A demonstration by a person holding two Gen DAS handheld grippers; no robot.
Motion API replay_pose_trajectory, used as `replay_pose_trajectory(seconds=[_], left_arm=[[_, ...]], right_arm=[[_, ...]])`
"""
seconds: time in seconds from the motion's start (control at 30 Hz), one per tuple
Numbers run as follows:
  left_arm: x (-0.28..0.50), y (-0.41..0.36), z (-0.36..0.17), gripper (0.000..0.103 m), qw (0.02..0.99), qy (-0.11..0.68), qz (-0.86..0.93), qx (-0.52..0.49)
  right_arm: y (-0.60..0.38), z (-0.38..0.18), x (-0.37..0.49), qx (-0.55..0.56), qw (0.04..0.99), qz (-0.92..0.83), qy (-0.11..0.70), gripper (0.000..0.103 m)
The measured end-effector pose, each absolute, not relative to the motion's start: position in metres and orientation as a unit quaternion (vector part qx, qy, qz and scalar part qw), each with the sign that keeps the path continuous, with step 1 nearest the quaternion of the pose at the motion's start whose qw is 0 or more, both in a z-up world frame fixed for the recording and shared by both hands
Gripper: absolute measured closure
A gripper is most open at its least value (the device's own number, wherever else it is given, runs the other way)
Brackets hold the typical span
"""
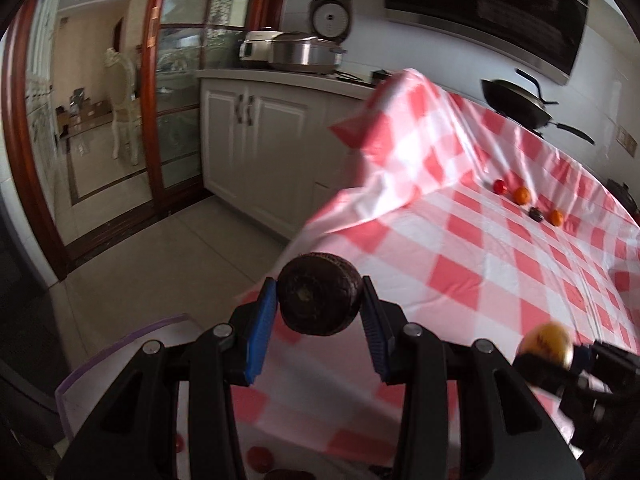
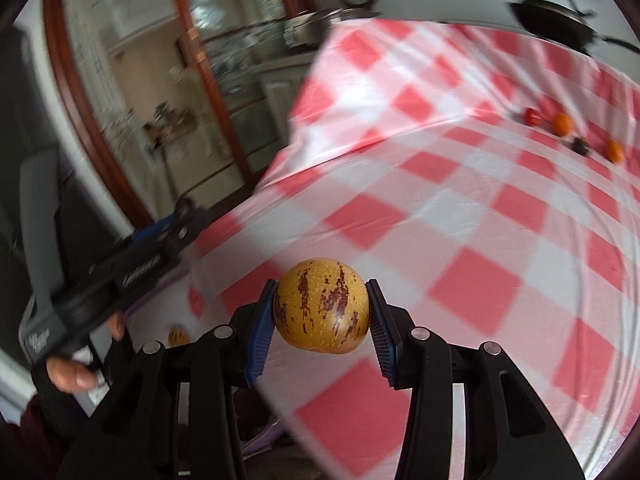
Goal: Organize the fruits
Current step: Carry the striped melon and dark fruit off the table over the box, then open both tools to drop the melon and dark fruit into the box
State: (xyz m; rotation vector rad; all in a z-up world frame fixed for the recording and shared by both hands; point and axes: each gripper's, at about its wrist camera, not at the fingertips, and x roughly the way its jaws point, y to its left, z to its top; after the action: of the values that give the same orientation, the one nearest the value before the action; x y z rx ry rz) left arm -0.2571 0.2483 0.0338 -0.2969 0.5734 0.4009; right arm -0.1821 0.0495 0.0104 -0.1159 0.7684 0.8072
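Note:
My left gripper (image 1: 319, 300) is shut on a dark brown round fruit (image 1: 318, 294) and holds it above the near left corner of the checked tablecloth (image 1: 480, 248). My right gripper (image 2: 322, 312) is shut on a yellow fruit with purple streaks (image 2: 322, 306), held above the cloth; it also shows in the left wrist view (image 1: 548, 344). The left gripper appears at the left of the right wrist view (image 2: 136, 264). Far back on the cloth lie a red fruit (image 1: 499, 186), two orange fruits (image 1: 522, 196) (image 1: 556, 217) and a small dark fruit (image 1: 536, 213).
A clear container with a purple rim (image 1: 80, 376) sits below at the near left, with red fruit (image 1: 260, 458) in it. A wok (image 1: 516, 104) stands at the table's far end. Cabinets with cookers (image 1: 304, 54) and a glass door (image 1: 176, 100) are to the left.

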Motion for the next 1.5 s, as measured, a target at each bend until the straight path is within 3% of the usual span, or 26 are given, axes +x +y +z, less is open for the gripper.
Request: replay_pose_trajectory(seconds=[0.33, 0.9, 1.3, 1.33, 1.43, 1.5], left_arm=[[-0.302, 0.31, -0.003, 0.061, 0.9, 0.303, 0.253, -0.188], [-0.299, 0.359, -0.132, 0.061, 0.794, 0.484, 0.283, -0.233], [-0.292, 0.353, -0.155, 0.061, 0.784, 0.509, 0.276, -0.221], [-0.292, 0.353, -0.154, 0.06, 0.785, 0.508, 0.277, -0.222], [-0.292, 0.358, -0.149, 0.039, 0.787, 0.5, 0.282, -0.225], [-0.291, 0.362, -0.143, 0.028, 0.789, 0.491, 0.291, -0.227]], right_arm=[[0.124, -0.018, -0.254, -0.187, 0.766, 0.507, 0.348, 0.059], [0.21, -0.143, -0.265, -0.355, 0.664, 0.475, 0.455, 0.059], [0.222, -0.165, -0.263, -0.378, 0.647, 0.461, 0.476, 0.058], [0.221, -0.164, -0.263, -0.378, 0.647, 0.461, 0.475, 0.058], [0.221, -0.16, -0.265, -0.376, 0.652, 0.461, 0.47, 0.057], [0.221, -0.155, -0.268, -0.368, 0.658, 0.466, 0.463, 0.046]])
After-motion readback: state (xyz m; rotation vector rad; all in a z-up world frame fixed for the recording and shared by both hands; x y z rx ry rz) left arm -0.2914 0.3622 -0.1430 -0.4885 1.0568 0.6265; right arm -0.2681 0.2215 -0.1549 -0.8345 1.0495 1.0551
